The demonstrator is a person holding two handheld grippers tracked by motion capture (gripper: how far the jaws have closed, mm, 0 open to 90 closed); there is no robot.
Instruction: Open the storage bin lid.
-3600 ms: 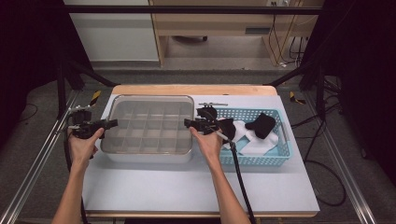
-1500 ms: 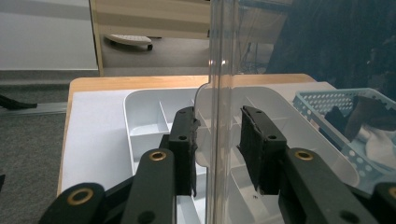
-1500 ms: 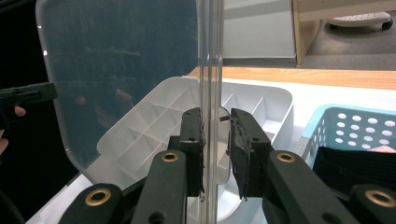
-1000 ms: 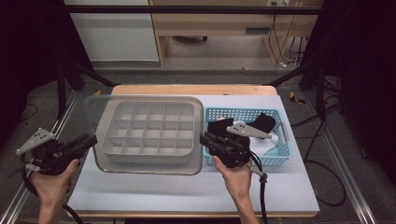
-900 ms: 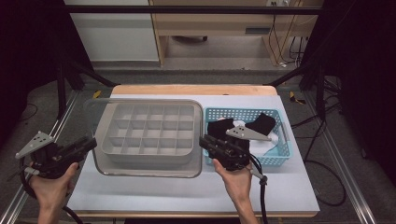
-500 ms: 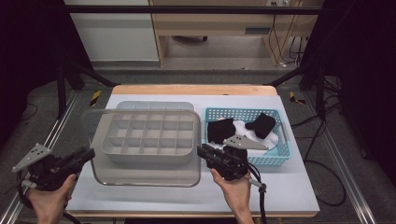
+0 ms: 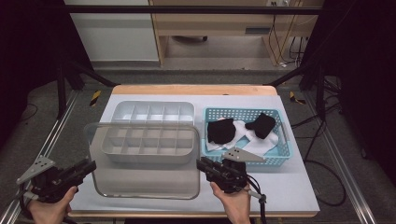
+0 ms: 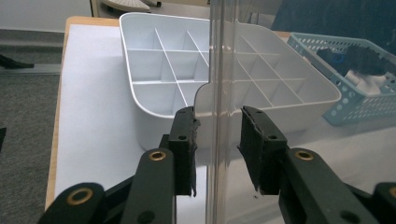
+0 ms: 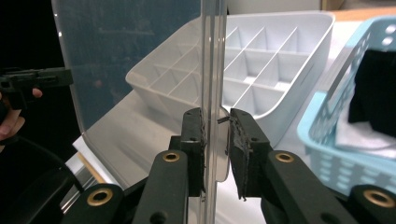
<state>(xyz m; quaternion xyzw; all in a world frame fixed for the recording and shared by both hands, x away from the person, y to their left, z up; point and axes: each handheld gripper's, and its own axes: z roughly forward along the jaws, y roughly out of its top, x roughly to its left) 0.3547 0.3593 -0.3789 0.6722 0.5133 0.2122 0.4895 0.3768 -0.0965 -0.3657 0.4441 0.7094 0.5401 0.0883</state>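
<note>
White table (image 7: 289, 186), bearing everything. Clear lid (image 7: 144, 182), the biggest piece in hand, held flat just above the table's near part, its far edge overlapping the near row of the white compartment tray (image 7: 154, 112). Tray itself resting behind the lid, open, grid of cells bare. Light blue basket (image 7: 285, 154) just right of the tray, holding black cloths (image 7: 220, 129) on white ones (image 7: 254, 145). Left gripper (image 7: 86, 167) at the lid's left edge, jaws set either side of the clear rim in the left gripper view (image 8: 215, 140) with a gap showing on both sides, so loosened, not pinching. Right gripper (image 7: 201, 164) at the lid's right edge, near the basket's front; in the right gripper view (image 9: 215, 135) jaws pressed close on the rim, grasping the lid.
</note>
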